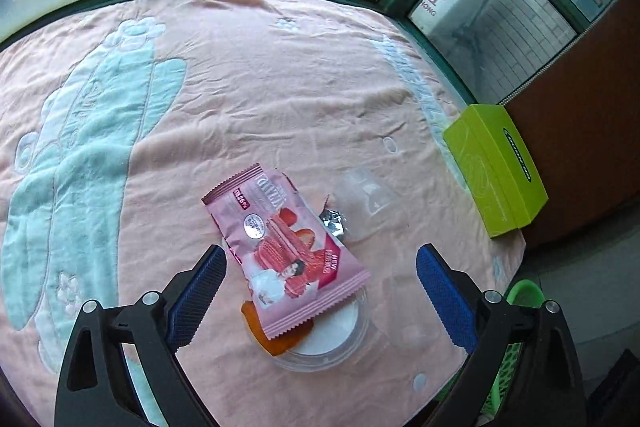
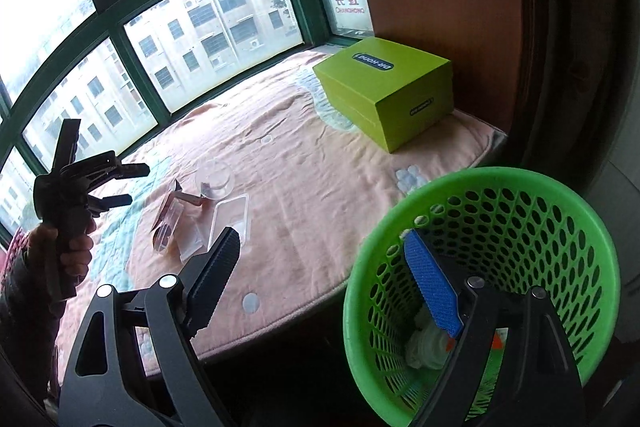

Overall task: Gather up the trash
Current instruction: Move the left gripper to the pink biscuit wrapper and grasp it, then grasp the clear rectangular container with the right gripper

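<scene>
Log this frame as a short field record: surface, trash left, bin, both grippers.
surface: pink blanket by the window
trash left: pink snack wrapper lying over a round clear lid; clear plastic cup; foil scrap
other item: green box at the blanket's far end
bin: green basket beside the blanket's edge, some trash inside
left gripper: open above the wrapper, nothing held
right gripper: open, nothing held, one finger over the basket
</scene>
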The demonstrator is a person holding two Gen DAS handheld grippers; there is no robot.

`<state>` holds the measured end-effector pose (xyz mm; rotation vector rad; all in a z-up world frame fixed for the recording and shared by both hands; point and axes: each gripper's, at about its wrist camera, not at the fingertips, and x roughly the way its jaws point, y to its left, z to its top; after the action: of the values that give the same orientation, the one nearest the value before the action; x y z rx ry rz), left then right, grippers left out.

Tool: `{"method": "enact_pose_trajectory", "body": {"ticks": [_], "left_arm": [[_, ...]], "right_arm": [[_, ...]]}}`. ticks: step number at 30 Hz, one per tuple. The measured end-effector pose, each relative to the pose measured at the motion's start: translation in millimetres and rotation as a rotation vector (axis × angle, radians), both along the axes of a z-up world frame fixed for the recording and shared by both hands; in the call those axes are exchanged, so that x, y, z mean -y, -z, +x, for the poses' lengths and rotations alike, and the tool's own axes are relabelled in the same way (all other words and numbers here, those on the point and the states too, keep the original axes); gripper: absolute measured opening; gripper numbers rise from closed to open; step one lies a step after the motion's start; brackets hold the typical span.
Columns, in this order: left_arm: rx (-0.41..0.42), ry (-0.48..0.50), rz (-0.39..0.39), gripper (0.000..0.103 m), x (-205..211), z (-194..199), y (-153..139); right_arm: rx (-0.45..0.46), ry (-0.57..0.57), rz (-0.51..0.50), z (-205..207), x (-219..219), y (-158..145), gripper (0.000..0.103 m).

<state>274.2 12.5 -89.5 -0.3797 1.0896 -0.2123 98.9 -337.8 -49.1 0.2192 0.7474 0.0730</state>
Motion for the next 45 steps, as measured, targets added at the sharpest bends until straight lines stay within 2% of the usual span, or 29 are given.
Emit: {"method": "enact_pose_trajectory", "body": {"ticks": [10, 21, 26, 27, 30, 32, 37, 45], "left_arm": [[-0.110, -0.079, -0.089, 0.093, -18.4, 30.2, 41.8], [-0.161, -0.097, -0.084, 0.093, -15.2, 47.7, 60.9], [-0.191, -0.112, -0.105, 0.092, -15.6, 52.0, 70.8], [-0.194, -0.112, -0.106, 0.091, -15.4, 52.5, 71.8], [-0.201, -0.109, -0.124, 0.077, -16.4, 54.0, 75.1], [-0.195, -0.114, -0.136, 0.075, -18.3, 53.6, 75.1], [-0.170, -0.110, -0.169, 0.063, -21.7, 51.3, 70.3], [-0.094, -0.109, -0.204, 0.058, -36.4, 40.5, 43.4]], "right_arm": [[-0.041, -0.043, 0.002, 28.7, -18.3, 12.8, 0.084], [-0.069, -0.087, -0.002, 50.8, -37.3, 23.1, 0.084], [-0.084, -0.098, -0.005, 57.9, -41.4, 28.5, 0.084], [-0.088, -0.099, -0.004, 59.8, -42.2, 29.8, 0.084], [-0.095, -0.107, -0.008, 62.6, -45.0, 32.9, 0.084], [-0.102, -0.113, -0.009, 64.4, -47.5, 35.4, 0.084], [-0.115, -0.134, -0.010, 69.8, -57.1, 41.9, 0.084], [-0.127, -0.176, -0.021, 83.2, -77.8, 50.1, 0.084]]}}
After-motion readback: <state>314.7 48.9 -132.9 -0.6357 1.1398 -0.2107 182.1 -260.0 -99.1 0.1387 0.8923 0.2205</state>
